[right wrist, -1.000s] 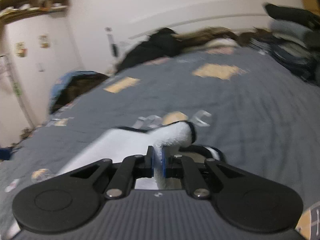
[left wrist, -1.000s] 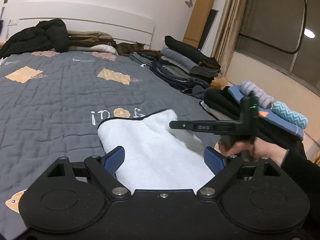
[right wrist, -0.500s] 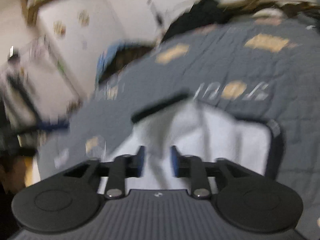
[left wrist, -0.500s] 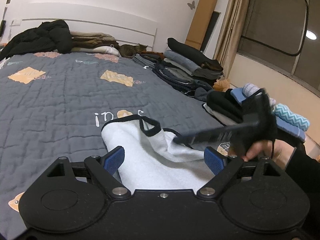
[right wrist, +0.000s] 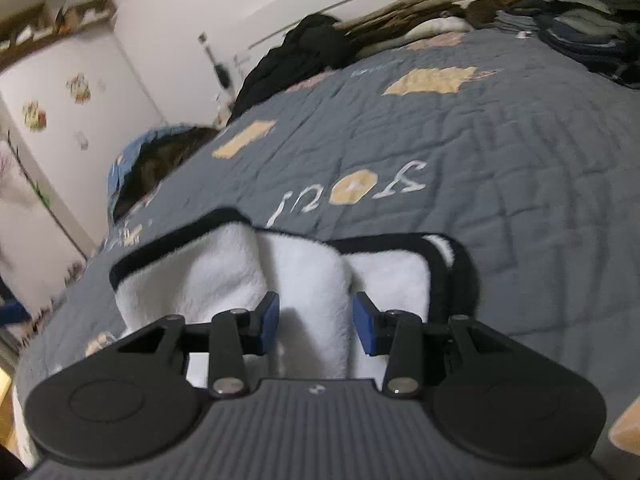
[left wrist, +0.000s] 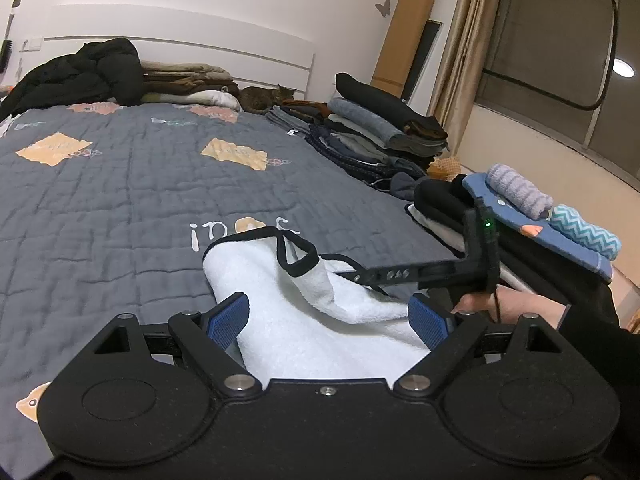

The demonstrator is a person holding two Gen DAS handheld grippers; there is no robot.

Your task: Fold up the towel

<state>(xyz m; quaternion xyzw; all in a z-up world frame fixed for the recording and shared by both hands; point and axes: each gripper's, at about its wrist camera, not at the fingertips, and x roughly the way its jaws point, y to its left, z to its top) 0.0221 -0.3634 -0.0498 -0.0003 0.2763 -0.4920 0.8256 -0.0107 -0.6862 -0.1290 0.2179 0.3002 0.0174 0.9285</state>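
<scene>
A white towel [left wrist: 280, 292] with black trim lies rumpled on the grey quilt [left wrist: 120, 184], its near corner flopped over in a loop. My left gripper [left wrist: 328, 320] hovers over the towel's near part, open wide and holding nothing. From the right, the right gripper's finger [left wrist: 384, 274] reaches in low over the towel, carried by a person's hand [left wrist: 508, 304]. In the right wrist view my right gripper [right wrist: 316, 316] is open. A raised fold of the towel [right wrist: 308, 272] lies between its blue pads [right wrist: 270, 316], and they do not press on it.
Stacks of folded clothes [left wrist: 380, 132] line the bed's right side, with rolled towels [left wrist: 520, 192] on a nearer pile. A black jacket [left wrist: 80, 76] and a cat [left wrist: 268, 96] lie by the headboard. Open quilt stretches left of and beyond the towel.
The right gripper was shut on the towel's corner and has let it go. The corner dropped onto the towel and the gripper sank lower. The left gripper stayed put.
</scene>
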